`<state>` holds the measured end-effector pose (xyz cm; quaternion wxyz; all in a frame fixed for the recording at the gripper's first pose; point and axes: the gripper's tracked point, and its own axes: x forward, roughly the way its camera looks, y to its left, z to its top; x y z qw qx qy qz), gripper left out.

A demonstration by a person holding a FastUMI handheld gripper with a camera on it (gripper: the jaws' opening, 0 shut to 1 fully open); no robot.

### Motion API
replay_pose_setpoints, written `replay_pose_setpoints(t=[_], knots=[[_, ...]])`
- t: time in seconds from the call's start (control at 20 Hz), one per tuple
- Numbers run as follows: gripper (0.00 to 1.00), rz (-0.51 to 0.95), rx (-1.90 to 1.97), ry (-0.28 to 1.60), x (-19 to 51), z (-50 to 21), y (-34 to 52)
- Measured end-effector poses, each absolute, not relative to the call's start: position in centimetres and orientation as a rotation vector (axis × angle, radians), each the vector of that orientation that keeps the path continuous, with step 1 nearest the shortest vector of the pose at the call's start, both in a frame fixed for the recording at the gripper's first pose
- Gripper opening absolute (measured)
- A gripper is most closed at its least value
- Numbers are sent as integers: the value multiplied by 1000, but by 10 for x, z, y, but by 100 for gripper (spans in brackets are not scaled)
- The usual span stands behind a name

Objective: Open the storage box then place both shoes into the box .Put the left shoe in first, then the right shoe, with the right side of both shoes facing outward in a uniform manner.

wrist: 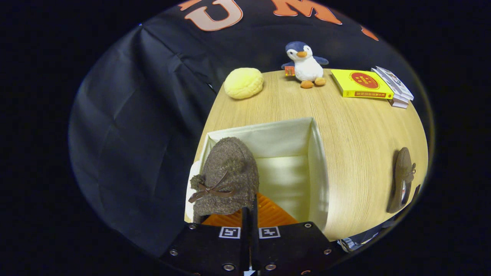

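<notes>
Gripper [251, 214] clenched on a brown shoe [228, 178] – held over the open storage box [318, 161] – other shoe [402, 180] on the table [356, 126]

My camera rode just behind my claw [249, 214], looking steeply down into the open box [291, 153] close below, the counter [356, 145] stretching beyond.

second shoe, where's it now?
Gripper view: second shoe lies on the table, right of the open box, apart from it, beyond the tool.
</notes>
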<state>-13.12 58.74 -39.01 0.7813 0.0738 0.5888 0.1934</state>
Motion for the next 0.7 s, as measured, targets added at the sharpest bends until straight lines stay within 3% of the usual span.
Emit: replay_pose_setpoints(t=[0.2,0.4,0.7], knots=[[3,339,139,1353,-139,-420,591],[5,391,159,1460,-158,-434,604],[32,538,263,1473,-169,-409,619]])
